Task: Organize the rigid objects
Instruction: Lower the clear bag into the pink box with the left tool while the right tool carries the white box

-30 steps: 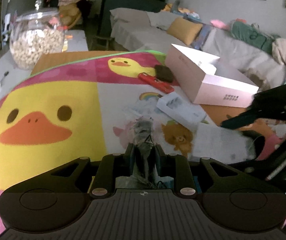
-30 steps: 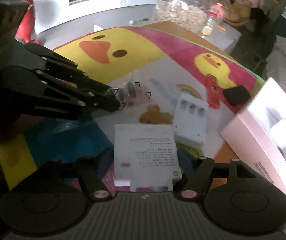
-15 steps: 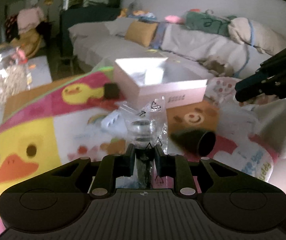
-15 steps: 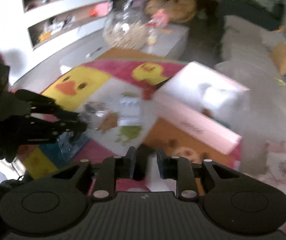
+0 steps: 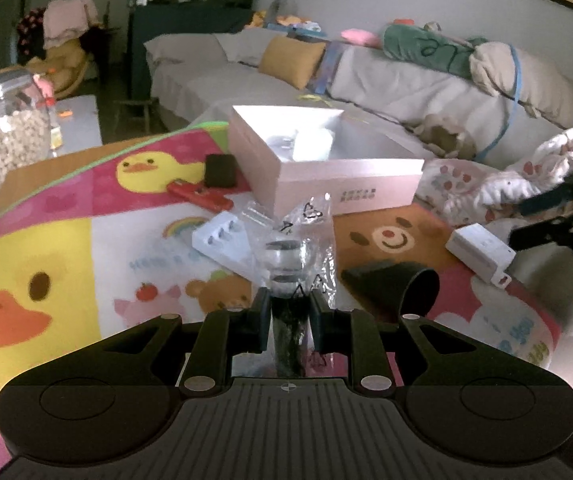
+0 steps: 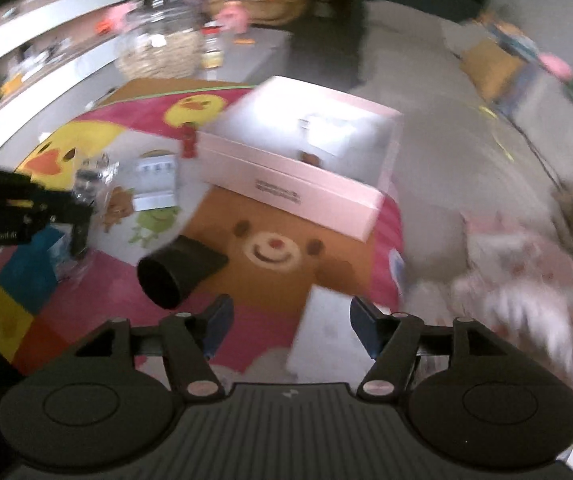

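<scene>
My left gripper (image 5: 286,304) is shut on a clear plastic bag (image 5: 292,248) with small round parts in it, held above the cartoon mat; it also shows in the right wrist view (image 6: 94,180). An open pink box (image 5: 326,160) stands at the mat's far side, also seen in the right wrist view (image 6: 298,160). My right gripper (image 6: 288,320) is open above a white box (image 6: 322,328), which lies at the mat's right edge (image 5: 480,250). A black cone-shaped piece (image 5: 394,284) lies between them.
A white battery tray (image 5: 222,240), a red tool (image 5: 198,196) and a small black block (image 5: 220,170) lie on the mat (image 5: 66,248). A glass jar (image 5: 4,136) stands far left. A sofa (image 5: 366,80) with cushions runs behind. Floral fabric (image 5: 486,188) lies right.
My left gripper lifted the bag and swung right toward the pink box. My right gripper let go of the white box at the mat's right edge, opened and pulled back.
</scene>
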Tool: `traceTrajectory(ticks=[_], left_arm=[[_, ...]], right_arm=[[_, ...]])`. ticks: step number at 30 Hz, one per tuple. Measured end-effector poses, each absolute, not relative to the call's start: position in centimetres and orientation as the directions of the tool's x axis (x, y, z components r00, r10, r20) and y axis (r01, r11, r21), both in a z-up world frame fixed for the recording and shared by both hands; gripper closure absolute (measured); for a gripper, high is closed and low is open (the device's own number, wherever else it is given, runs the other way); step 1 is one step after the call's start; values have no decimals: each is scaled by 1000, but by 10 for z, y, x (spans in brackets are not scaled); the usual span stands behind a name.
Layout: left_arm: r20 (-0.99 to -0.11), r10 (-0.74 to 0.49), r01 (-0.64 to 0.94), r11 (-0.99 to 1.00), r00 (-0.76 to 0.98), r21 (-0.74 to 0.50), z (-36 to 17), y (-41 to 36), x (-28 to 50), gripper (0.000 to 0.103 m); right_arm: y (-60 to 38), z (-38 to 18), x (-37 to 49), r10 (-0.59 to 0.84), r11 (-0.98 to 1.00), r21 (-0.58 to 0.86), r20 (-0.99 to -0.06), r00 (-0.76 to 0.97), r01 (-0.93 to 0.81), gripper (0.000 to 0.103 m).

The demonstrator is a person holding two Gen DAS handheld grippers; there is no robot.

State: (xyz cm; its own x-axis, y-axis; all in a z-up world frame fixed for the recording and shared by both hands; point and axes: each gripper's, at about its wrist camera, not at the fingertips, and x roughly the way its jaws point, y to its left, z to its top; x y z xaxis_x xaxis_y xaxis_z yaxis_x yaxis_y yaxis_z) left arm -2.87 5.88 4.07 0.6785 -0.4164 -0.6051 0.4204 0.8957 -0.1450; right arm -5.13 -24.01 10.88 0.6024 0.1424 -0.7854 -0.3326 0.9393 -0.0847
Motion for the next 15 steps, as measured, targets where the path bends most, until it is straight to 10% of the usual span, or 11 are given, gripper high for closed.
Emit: traceTrajectory(ticks=[15], left_arm=[[-658,-408,464,880,633,-98,11,45,-35,77]], right_arm=[[-259,36,-30,-59,996,-84,-720,691,-3,22]])
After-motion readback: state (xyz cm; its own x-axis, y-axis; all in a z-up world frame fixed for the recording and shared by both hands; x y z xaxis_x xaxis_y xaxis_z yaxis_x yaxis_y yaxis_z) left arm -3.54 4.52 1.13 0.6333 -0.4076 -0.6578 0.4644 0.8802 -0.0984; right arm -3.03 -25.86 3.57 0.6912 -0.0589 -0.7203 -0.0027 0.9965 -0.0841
